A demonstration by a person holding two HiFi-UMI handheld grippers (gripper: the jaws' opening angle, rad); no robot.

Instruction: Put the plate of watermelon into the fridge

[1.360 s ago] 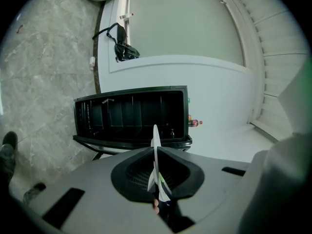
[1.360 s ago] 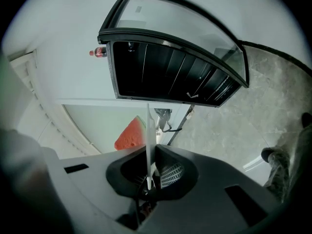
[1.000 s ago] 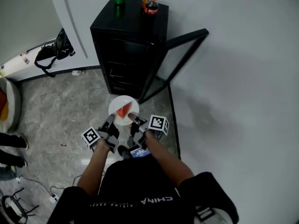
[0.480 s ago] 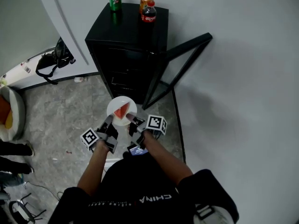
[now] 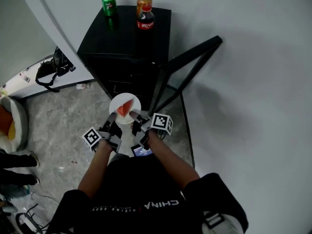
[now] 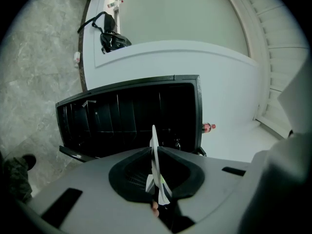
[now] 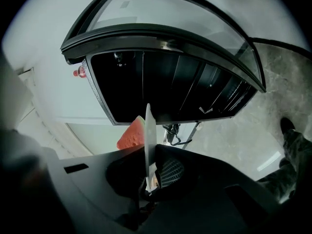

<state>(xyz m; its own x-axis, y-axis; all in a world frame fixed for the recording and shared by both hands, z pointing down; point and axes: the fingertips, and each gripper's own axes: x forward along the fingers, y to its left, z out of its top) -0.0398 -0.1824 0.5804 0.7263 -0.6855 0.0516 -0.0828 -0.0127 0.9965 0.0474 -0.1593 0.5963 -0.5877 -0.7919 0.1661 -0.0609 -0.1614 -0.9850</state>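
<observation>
Plate (image 5: 117, 112) round, white, thin | watermelon (image 5: 126, 106) red wedge | left gripper (image 5: 113, 116), right gripper (image 5: 134, 117) both clamped on its rim

You have carried the plate (image 5: 125, 108) with its watermelon (image 5: 125, 106) forward, so the left gripper (image 5: 113, 118) and right gripper (image 5: 133, 117) now hold it closer to the open front of the fridge (image 5: 127, 38) than a second ago. In the head view the fridge has grown and slid to the left. The green can (image 5: 108, 5) on top has moved up near the picture's upper edge, and the floor (image 5: 58, 130) behind you has dropped lower.
</observation>
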